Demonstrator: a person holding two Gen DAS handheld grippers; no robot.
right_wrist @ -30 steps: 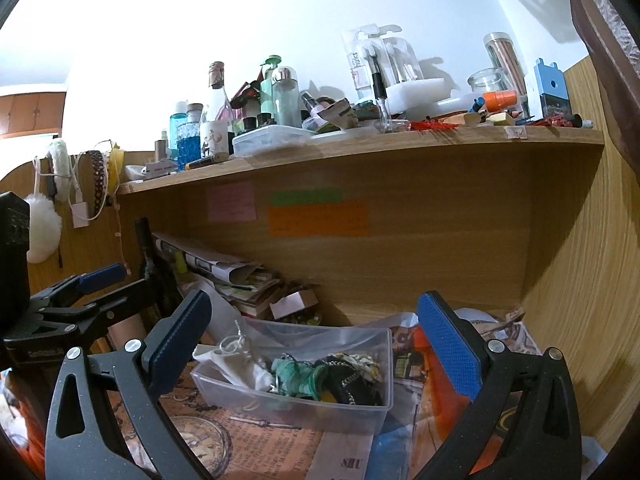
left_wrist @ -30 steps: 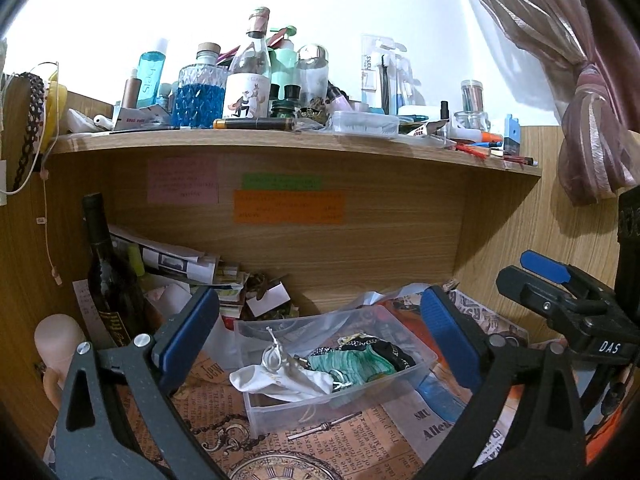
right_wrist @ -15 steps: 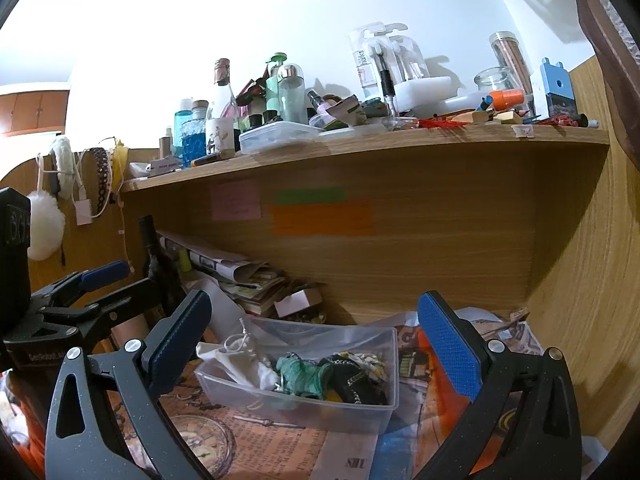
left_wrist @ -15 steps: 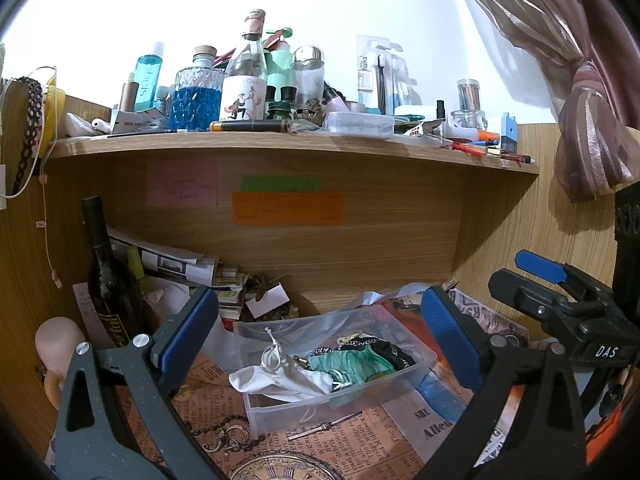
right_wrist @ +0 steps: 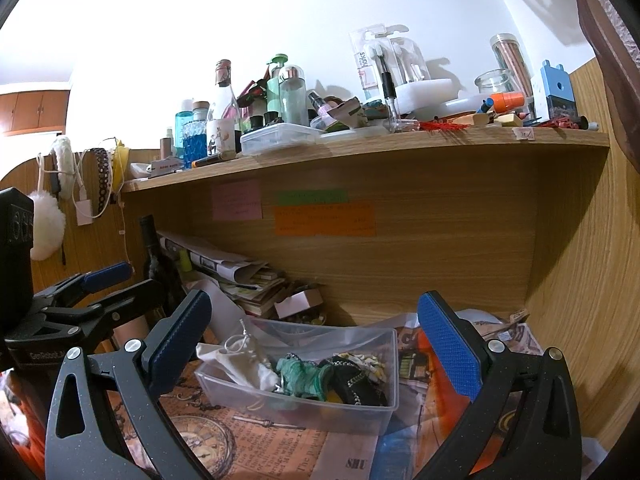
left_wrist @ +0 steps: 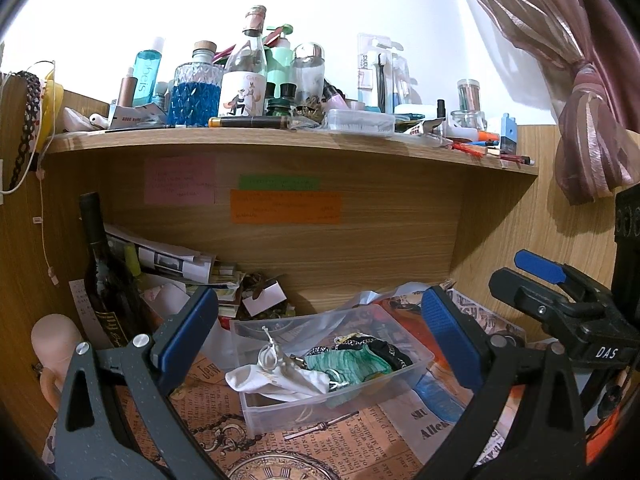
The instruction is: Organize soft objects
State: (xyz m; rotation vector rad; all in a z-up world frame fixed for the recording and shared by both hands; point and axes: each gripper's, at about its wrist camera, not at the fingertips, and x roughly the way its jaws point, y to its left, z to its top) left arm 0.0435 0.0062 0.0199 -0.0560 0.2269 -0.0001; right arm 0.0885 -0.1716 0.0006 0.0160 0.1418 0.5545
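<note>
A clear plastic bin (left_wrist: 420, 354) (right_wrist: 376, 412) sits on newspaper in the wooden alcove. It holds a white cloth pouch (left_wrist: 276, 380) (right_wrist: 236, 368), a green cloth (left_wrist: 348, 364) (right_wrist: 300, 372) and a black patterned cloth (left_wrist: 388, 350) (right_wrist: 356, 380). My left gripper (left_wrist: 320, 332) is open and empty, held back from the bin. My right gripper (right_wrist: 316, 332) is open and empty, also held back from the bin. Each gripper shows in the other's view, the right gripper (left_wrist: 560, 300) at the right edge and the left gripper (right_wrist: 80, 300) at the left edge.
A dark wine bottle (left_wrist: 104, 280) (right_wrist: 154, 260) and stacked papers (left_wrist: 172, 260) (right_wrist: 240, 276) stand at the alcove's back left. A shelf (left_wrist: 280, 142) (right_wrist: 360, 152) above carries many bottles and small items. A curtain (left_wrist: 580, 120) hangs right. A pink doll head (left_wrist: 56, 340) is lower left.
Both views shift slightly; the bin and shelf sit a touch lower in the frames. The cloths in the bin have not moved. Both grippers stay open.
</note>
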